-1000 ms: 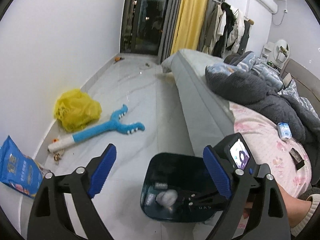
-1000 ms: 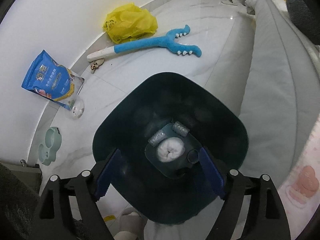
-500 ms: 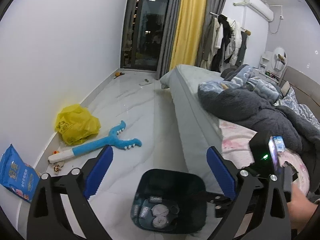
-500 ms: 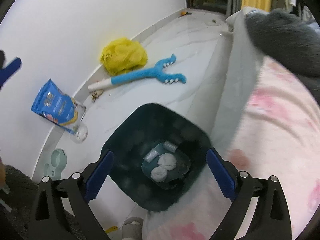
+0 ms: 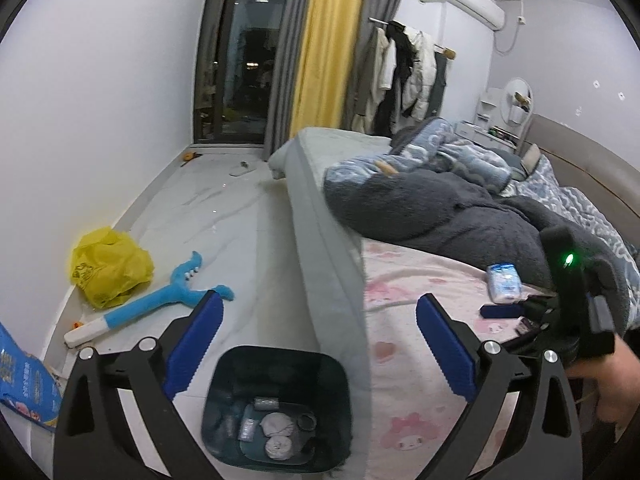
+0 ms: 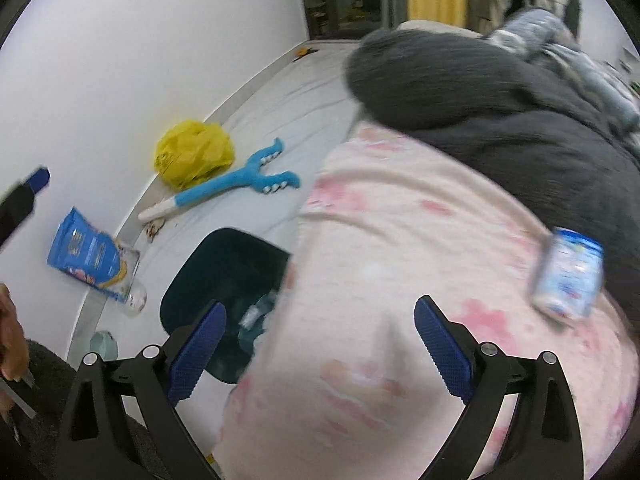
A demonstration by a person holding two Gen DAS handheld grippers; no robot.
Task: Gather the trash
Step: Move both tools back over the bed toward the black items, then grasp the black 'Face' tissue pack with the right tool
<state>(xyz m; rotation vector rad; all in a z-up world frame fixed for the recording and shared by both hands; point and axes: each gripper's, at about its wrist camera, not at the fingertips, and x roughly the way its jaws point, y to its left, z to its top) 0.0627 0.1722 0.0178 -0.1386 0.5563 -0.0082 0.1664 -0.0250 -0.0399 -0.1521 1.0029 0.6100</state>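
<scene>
Left wrist view looks along floor and bed toward window; right wrist view tilts down, close over bed (image 6: 400,240); both share bin (image 5: 276,364)

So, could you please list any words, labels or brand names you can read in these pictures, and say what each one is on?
None can be read.
Blue snack bag: print on the front, too blurred.
Yellow plastic bag: dark printed mark, too small.
Small blue-and-white packet on the pink bedsheet: printed pattern, motion-blurred.
</scene>
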